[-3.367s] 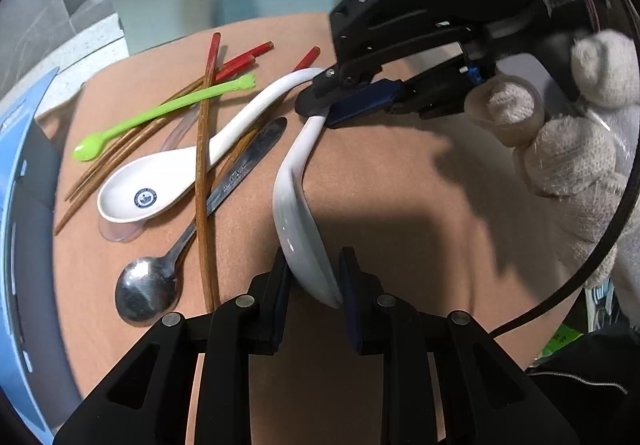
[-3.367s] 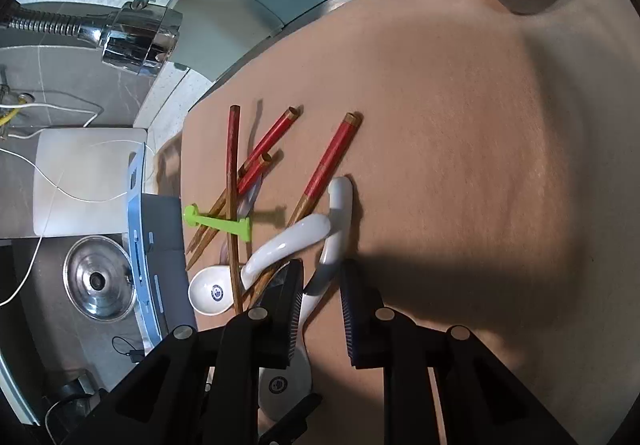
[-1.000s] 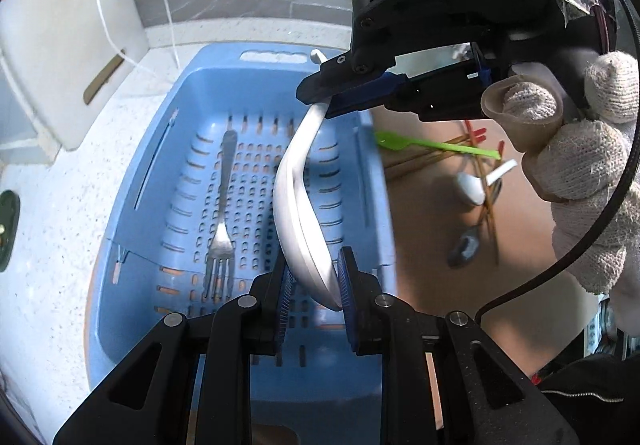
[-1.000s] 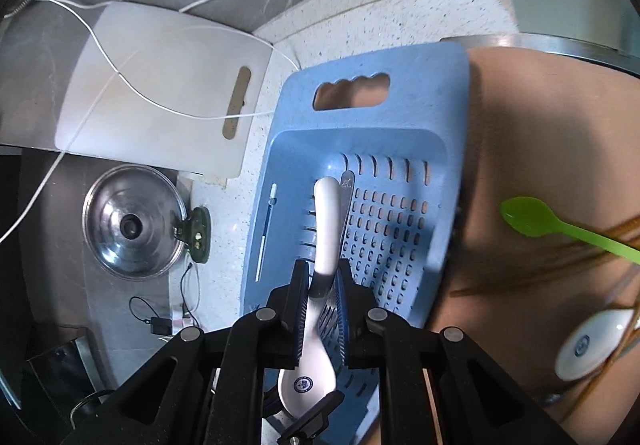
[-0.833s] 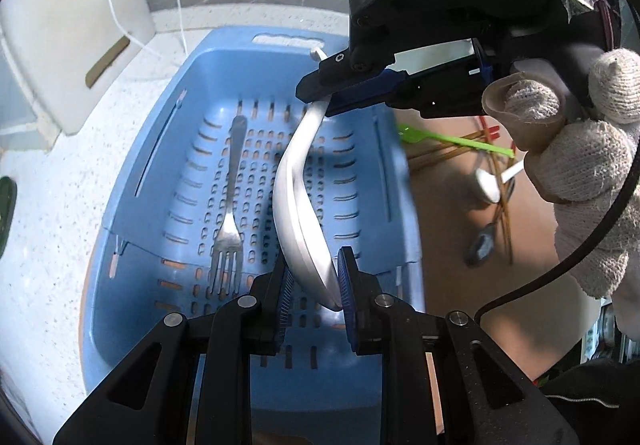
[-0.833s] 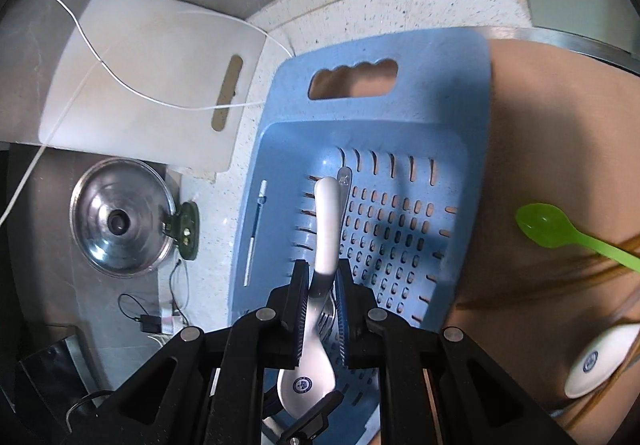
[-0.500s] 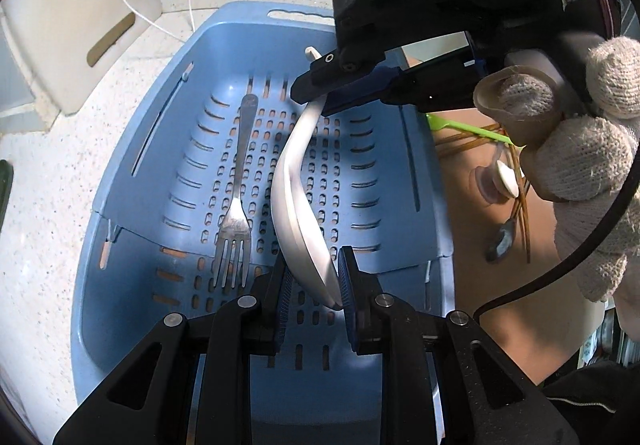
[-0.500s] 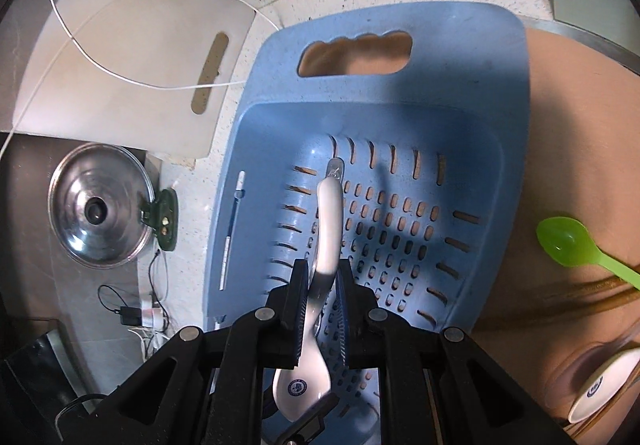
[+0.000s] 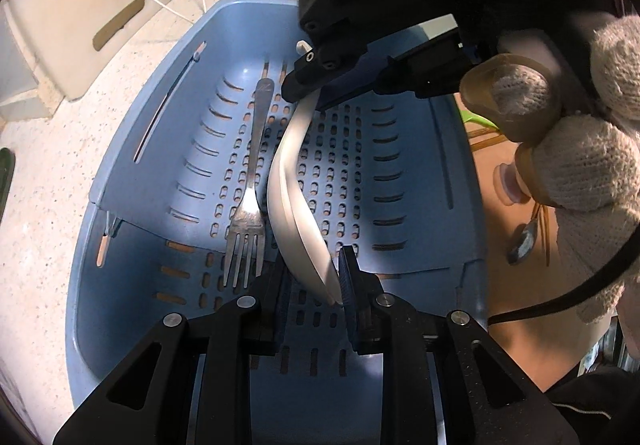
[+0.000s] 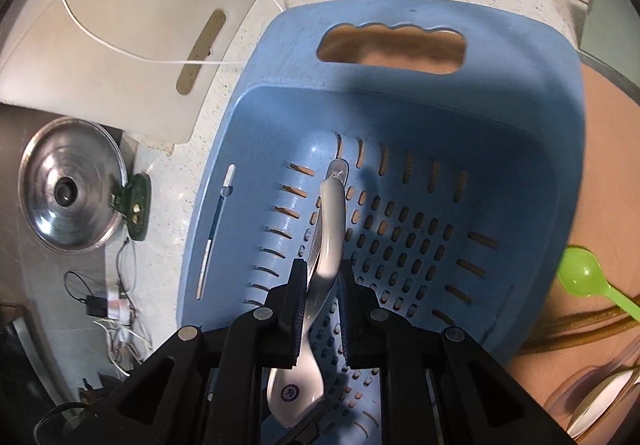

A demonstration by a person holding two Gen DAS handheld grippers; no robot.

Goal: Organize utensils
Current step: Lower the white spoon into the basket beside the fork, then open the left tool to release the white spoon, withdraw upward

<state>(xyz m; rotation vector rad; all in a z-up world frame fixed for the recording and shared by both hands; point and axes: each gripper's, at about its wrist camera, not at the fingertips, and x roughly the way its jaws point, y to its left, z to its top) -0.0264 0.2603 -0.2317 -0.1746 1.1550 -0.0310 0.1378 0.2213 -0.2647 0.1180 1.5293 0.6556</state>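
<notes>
Holding: both grippers grasp one white ceramic spoon (image 9: 294, 189).
Left gripper (image 9: 313, 287): clenched on the spoon's bowl.
Right gripper (image 10: 322, 299): clenched on the handle.
Spoon place: spanning between the tools, above the blue slotted basket (image 9: 168, 149).
Fork (image 9: 248, 201): lying in the basket, just left of the spoon.

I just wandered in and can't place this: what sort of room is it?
Most likely a home kitchen counter. A blue slotted drainer basket sits on speckled stone, a metal fork lies in it, and a white cutting board and a steel pot lid rest nearby.
</notes>
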